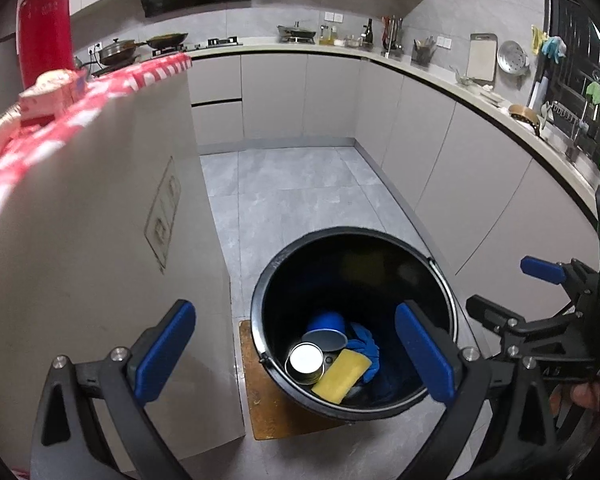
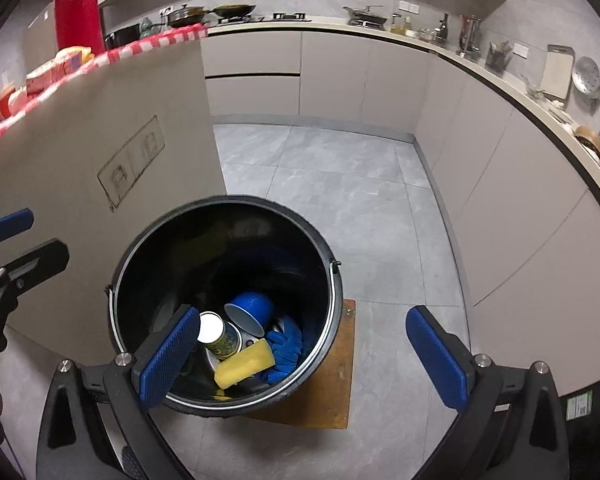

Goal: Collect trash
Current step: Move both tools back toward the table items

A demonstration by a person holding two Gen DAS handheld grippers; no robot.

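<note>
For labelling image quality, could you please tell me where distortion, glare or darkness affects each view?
Left wrist view: fisheye bends the countertop; black bucket interior is dark, the can lid glares white. Right wrist view: same curvature, dark vignette corners, bucket depths murky.

The black bucket's (image 2: pixel 332 304) mouth lies open from above; the beige cabinet panel (image 2: pixel 100 200) stands close beside its left rim, and grey floor (image 2: pixel 360 208) stretches bare beyond.

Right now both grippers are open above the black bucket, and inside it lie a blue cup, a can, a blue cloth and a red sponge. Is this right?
Not quite: the sponge is yellow, not red, as the right wrist view shows. The rest stands: left gripper and right gripper open, black bucket holding blue cup, can, blue cloth.
</note>
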